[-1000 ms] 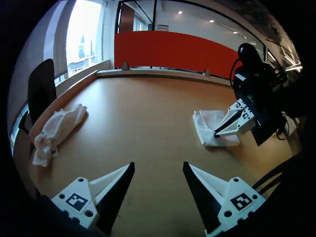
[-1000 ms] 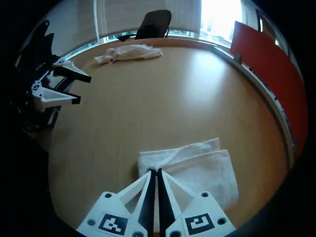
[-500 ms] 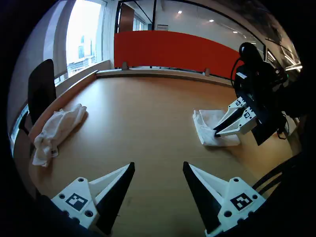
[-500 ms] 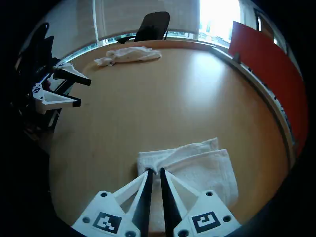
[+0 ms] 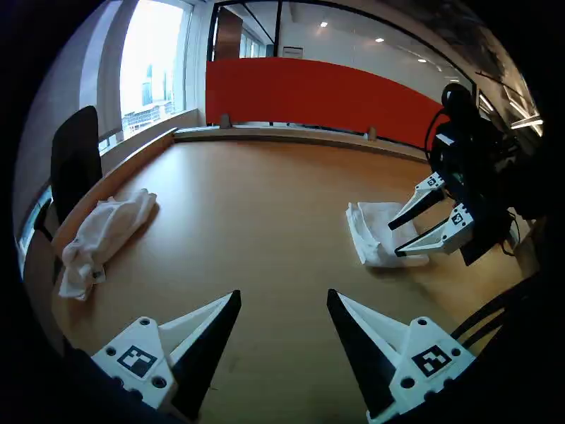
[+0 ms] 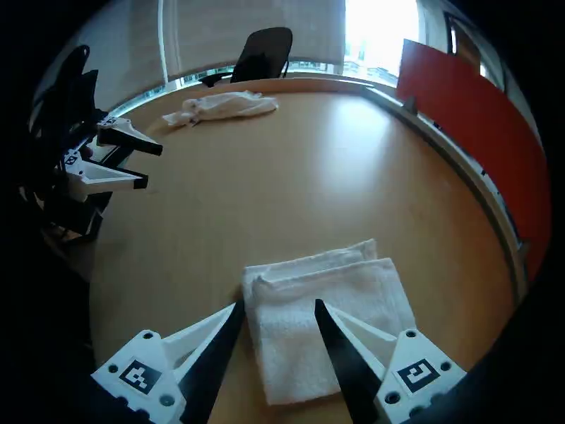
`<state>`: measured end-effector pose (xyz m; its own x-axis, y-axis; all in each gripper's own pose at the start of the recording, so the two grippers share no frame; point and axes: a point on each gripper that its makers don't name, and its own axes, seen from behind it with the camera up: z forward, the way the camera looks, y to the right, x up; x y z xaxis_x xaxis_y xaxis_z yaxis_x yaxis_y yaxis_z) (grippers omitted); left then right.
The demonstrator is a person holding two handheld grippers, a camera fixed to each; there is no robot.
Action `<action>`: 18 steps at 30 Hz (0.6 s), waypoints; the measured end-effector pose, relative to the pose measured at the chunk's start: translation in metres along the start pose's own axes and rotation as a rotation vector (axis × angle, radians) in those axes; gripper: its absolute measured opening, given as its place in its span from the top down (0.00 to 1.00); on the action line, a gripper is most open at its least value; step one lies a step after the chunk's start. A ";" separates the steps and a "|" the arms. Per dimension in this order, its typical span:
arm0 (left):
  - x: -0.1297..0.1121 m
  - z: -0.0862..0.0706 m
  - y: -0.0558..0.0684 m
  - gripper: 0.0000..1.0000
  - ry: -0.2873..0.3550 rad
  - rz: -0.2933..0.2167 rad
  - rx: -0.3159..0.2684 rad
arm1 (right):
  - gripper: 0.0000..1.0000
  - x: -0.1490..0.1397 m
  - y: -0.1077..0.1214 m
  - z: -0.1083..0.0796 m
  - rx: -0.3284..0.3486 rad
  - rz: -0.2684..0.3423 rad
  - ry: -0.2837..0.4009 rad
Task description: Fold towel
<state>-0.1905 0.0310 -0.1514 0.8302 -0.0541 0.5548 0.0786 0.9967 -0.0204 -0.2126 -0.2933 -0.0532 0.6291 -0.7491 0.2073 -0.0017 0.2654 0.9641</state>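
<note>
Nicely, your right tool hangs released over 1 folded towel; left tool gapes empty, and 1 crumpled towel looks unfolded.

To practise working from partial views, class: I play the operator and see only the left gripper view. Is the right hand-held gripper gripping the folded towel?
Observer: No. In the right gripper view the right hand-held gripper is open, with one finger at the folded towel's left edge and the other over its top.
Operator: Is the fold neat?
Observer: Mostly. A lower layer peeks out past the top layer along the far edge.
Operator: Where is my own gripper?
Observer: The left hand-held gripper is open, its fingertips just over the table's edge.
</note>
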 end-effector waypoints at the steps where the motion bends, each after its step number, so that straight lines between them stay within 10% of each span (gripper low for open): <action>1: 0.000 0.000 0.000 0.10 0.000 0.001 -0.001 | 0.24 -0.001 0.001 -0.001 -0.005 0.006 0.002; 18: 0.005 0.000 0.001 0.10 0.006 0.008 -0.013 | 0.24 -0.031 0.008 -0.022 -0.108 0.125 0.004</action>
<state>-0.1863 0.0319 -0.1492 0.8343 -0.0464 0.5494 0.0789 0.9962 -0.0357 -0.2148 -0.2547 -0.0558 0.6321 -0.7038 0.3241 0.0028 0.4204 0.9074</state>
